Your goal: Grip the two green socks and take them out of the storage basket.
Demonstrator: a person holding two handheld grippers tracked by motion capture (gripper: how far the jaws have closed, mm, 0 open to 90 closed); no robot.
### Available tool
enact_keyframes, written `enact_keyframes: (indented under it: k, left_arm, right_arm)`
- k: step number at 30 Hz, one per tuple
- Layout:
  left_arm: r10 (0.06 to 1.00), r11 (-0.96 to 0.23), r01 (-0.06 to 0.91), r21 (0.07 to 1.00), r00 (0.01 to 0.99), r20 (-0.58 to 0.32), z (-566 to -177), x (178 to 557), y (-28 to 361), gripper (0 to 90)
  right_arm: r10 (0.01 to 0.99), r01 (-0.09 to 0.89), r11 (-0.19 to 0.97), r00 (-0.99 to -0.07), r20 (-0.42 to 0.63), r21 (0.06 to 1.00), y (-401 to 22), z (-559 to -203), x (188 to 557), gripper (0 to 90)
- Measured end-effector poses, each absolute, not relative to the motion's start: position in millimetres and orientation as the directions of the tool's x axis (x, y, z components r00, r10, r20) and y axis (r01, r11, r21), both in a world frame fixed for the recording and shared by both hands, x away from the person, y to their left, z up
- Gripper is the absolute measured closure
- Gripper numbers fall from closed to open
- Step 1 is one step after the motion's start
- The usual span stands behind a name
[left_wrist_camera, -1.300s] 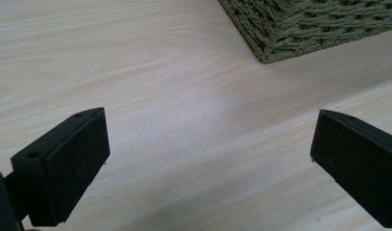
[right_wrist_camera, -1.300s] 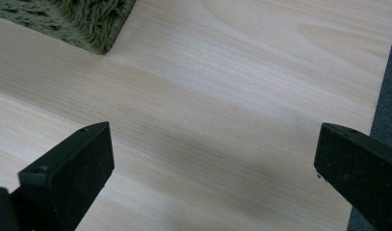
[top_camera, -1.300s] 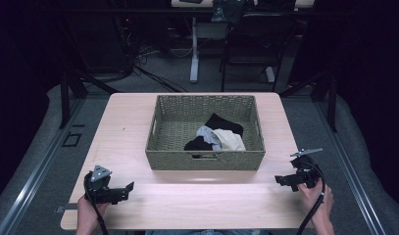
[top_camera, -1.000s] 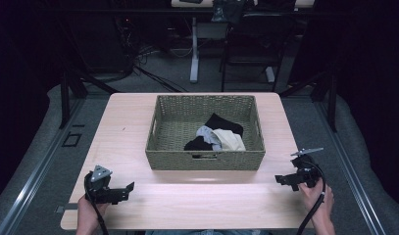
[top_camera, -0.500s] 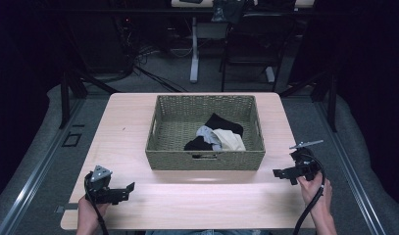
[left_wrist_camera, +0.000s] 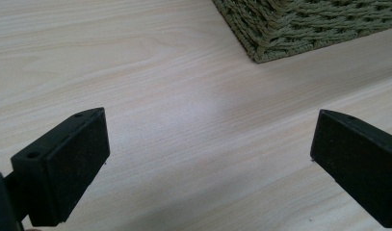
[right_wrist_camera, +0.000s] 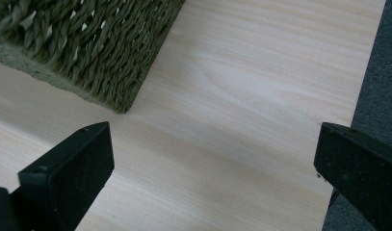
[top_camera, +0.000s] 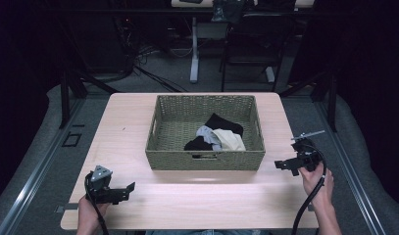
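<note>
Woven green basket (top_camera: 162, 142) holds black, grey, cream clothes (top_camera: 215, 134).

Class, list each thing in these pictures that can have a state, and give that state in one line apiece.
Left gripper: open, empty, over the table.
Right gripper: open, empty, beside the basket.
Basket: upright, no lid, holds clothes.
Black cloth: crumpled, in the basket.
Grey cloth: crumpled, among the others.
Cream cloth: crumpled, against the near wall.
Table: bare round the basket.
</note>
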State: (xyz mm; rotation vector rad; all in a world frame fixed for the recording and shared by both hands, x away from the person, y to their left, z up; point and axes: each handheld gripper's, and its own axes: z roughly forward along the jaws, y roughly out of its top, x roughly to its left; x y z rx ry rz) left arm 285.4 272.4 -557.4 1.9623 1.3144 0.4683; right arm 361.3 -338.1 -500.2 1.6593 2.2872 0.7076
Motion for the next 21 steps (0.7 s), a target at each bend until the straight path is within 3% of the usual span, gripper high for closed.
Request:
enact_keyframes:
  k: [21]
  left_arm:
    - [0.903, -0.223, 0.644, 0.732, 0.420, -0.095, -558.0, 286.0, 271.3, 0.1]
  right_arm:
    - [0.919, 0.789, 0.310, -0.392, 0.046, 0.530, -314.7, -451.0, 392.7, 0.0]
